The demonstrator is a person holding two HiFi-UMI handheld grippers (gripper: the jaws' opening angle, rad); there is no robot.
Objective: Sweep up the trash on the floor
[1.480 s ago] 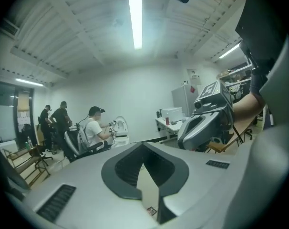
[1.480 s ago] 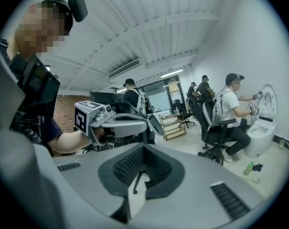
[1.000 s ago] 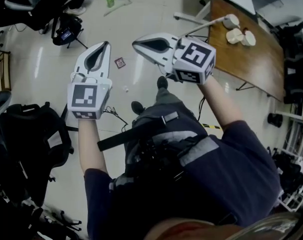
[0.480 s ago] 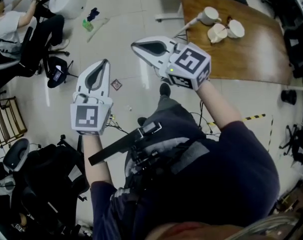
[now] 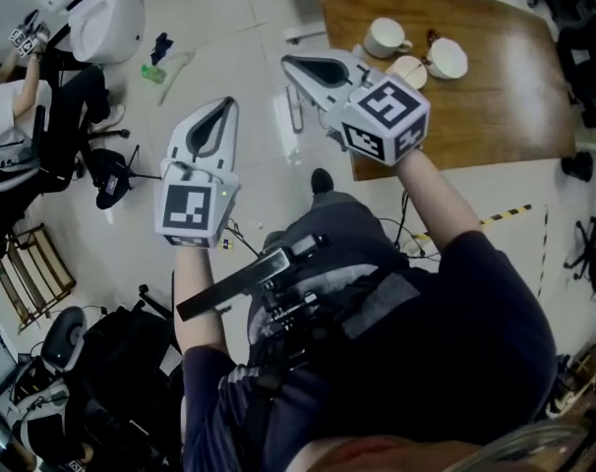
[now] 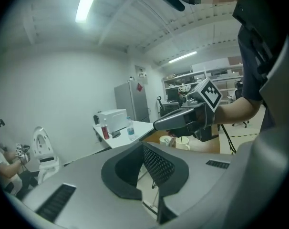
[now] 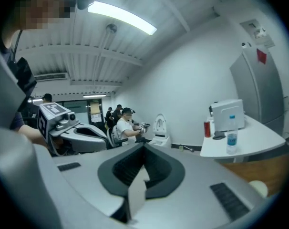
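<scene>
Two hand-held grippers, the left gripper (image 5: 225, 104) and the right gripper (image 5: 289, 61), point ahead over a pale floor (image 5: 249, 28), each with its jaws pressed together on nothing. The trash that shows lies toward the upper left of the head view: a green scrap (image 5: 152, 71) with a dark blue scrap (image 5: 160, 43) just beside it, near the base of a white machine (image 5: 93, 6). A wooden table (image 5: 495, 96) bearing white cups (image 5: 385, 37) fills the upper right. No broom or dustpan appears in any view.

The step in hand looks like the approach, before any sweeping. Doing it well likely means finding a broom first, spreading the jaws only once a handle sits squarely between them, and then closing on the scraps from the open side of the floor. The black bag (image 5: 111, 165) and the loose cables (image 5: 234, 234) at centre left could snag a foot or a brush.

The only print in sight is the black-and-white square pattern on each marker cube (image 5: 192, 209), which spells nothing. Yellow-and-black hazard tape (image 5: 503, 216) runs at right. No brand or word can be read.
</scene>
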